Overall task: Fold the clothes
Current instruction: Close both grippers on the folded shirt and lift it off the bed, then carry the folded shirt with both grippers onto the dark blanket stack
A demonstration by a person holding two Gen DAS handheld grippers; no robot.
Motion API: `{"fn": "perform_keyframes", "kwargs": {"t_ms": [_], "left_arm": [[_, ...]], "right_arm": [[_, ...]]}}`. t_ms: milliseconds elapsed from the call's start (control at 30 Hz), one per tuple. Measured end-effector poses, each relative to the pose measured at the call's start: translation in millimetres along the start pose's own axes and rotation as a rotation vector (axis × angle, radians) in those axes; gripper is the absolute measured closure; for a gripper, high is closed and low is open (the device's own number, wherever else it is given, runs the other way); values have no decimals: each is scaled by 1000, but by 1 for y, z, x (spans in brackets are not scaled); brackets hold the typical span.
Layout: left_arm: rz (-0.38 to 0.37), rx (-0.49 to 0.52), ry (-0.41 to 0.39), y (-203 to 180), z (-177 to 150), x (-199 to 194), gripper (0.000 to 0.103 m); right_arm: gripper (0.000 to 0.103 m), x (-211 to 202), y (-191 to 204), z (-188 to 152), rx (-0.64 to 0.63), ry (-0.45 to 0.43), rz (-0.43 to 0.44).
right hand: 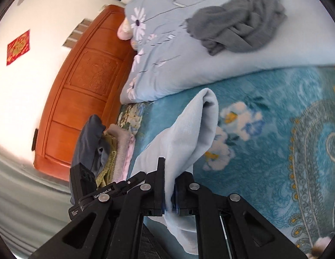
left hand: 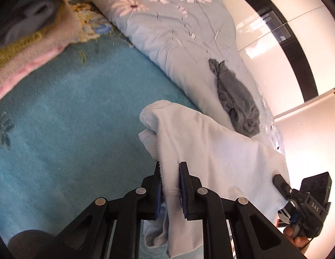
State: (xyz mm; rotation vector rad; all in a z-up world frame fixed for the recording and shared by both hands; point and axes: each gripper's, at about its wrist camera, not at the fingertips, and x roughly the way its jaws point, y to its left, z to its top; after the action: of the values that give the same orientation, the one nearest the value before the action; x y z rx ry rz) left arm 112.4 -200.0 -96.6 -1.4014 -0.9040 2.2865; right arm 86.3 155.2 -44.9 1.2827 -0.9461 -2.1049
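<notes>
White walls [right hand: 48,21]; carved orange wooden headboard [right hand: 85,90]; teal floral blanket [left hand: 81,118] covers bed.

A pale blue garment [left hand: 210,151] of soft knit cloth hangs bunched and lifted above the teal floral blanket [left hand: 70,140] on the bed, its stitched hem showing at one edge. A crumpled grey garment [right hand: 238,28] lies on the light blue flowered quilt [right hand: 167,64]. A stack of folded clothes [right hand: 111,151], dark blue, olive and pink, sits near the headboard.

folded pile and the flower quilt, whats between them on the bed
In the right wrist view only bare teal blanket lies between the folded pile and the flower quilt.
</notes>
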Motion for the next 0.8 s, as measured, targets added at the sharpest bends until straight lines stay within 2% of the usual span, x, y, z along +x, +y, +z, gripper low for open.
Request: {"fn": "perform_keyframes", "kwargs": {"t_ms": [133,233,333,433,533,600,700,800], "left_arm": [[-4,4,-149,3,22,-75,88],[-11,-10,-289,18,36,-147,88],[1,-20,-422,36,51,-216,88],[47,-23,-529,56,66,-272,88],[90,-59,-612,86,81,-306,88],[102,-100,-652,112,90,-317,88],[152,-132,-704,145,100,-325,88],[215,-164,-723,174,108,-319,88]], "right_arm": [[97,5,71,19,-151,7,144],[97,22,127,31,-228,42,258],[97,46,191,45,-346,90,331],[97,78,260,54,-471,144,390],[97,117,326,57,-573,214,438],[97,152,364,57,-620,263,432],[97,205,414,54,-697,334,419],[97,256,453,48,-779,403,428]]}}
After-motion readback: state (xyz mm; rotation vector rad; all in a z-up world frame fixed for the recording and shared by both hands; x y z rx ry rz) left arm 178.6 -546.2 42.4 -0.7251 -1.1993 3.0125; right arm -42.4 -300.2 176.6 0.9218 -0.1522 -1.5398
